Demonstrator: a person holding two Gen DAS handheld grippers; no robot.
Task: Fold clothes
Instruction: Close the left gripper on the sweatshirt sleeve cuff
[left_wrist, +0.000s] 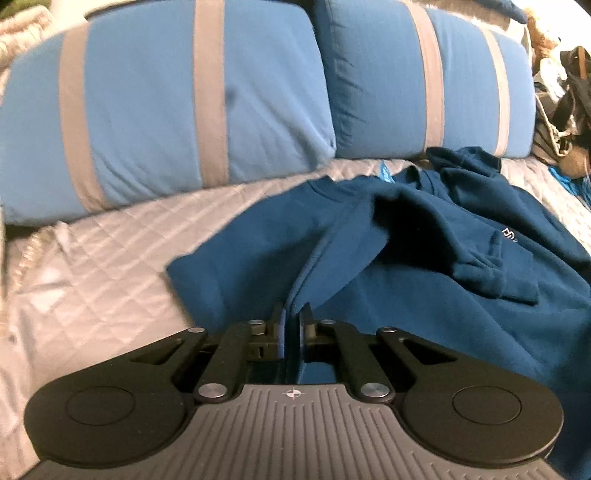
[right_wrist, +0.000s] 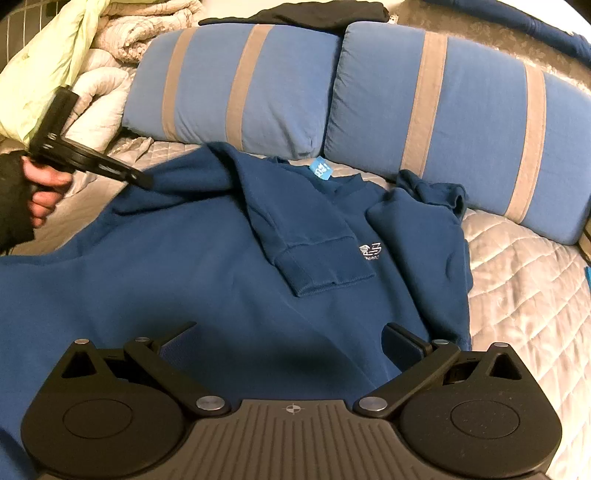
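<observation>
A dark blue sweatshirt (right_wrist: 207, 258) lies front up on the bed, its white chest logo (right_wrist: 370, 253) and light blue neck label (right_wrist: 320, 169) showing. One sleeve is folded across the chest, cuff (right_wrist: 325, 269) near the logo. My left gripper (left_wrist: 293, 314) is shut on a raised fold of the sweatshirt (left_wrist: 424, 295) at its left shoulder side. In the right wrist view the left gripper (right_wrist: 146, 181) is held by a person's hand (right_wrist: 44, 184). My right gripper (right_wrist: 291, 328) stands open over the lower body of the garment, with nothing pinched.
Two blue pillows with grey stripes (right_wrist: 236, 85) (right_wrist: 443, 122) lean at the head of the bed. A quilted grey bedspread (right_wrist: 517, 277) lies under the sweatshirt. Bundled blankets (right_wrist: 103, 74) are piled at the far left. Dark clothes (left_wrist: 569, 96) are heaped at the right.
</observation>
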